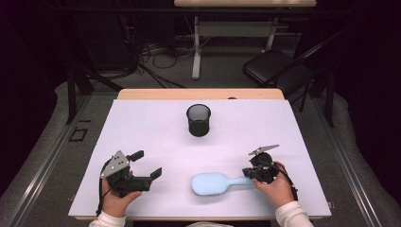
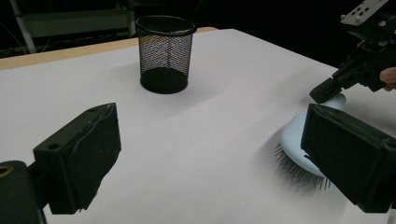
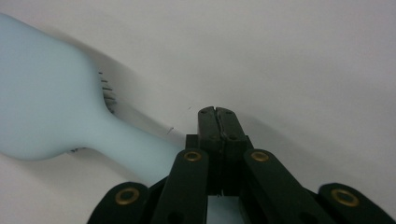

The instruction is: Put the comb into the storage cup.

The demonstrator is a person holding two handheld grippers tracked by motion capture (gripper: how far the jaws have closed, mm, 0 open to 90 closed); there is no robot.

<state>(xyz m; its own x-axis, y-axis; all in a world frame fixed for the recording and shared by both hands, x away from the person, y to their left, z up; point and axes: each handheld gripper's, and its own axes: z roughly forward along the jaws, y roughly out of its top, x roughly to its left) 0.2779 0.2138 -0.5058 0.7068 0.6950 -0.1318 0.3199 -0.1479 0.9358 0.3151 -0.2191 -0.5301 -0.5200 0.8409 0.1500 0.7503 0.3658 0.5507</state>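
Note:
A light blue hairbrush (image 1: pixel 215 183) lies bristles down on the white table cover (image 1: pixel 156 127), handle pointing right. My right gripper (image 1: pixel 249 172) is at the handle's end, jaws shut together. In the right gripper view the closed tips (image 3: pixel 218 114) rest over the cover, and the hairbrush (image 3: pixel 46 93) handle passes under the gripper's left side; nothing shows between the pads. My left gripper (image 1: pixel 146 164) sits at the front left, open and empty. Its view looks between its jaws (image 2: pixel 210 154) at the hairbrush (image 2: pixel 294 135) and the right gripper (image 2: pixel 327 91).
A black mesh cup (image 1: pixel 198 120) stands upright at the middle back of the cover, also seen as the mesh cup (image 2: pixel 166 53) in the left gripper view. A black folding chair (image 1: pixel 274 66) stands on the floor beyond the table's right corner.

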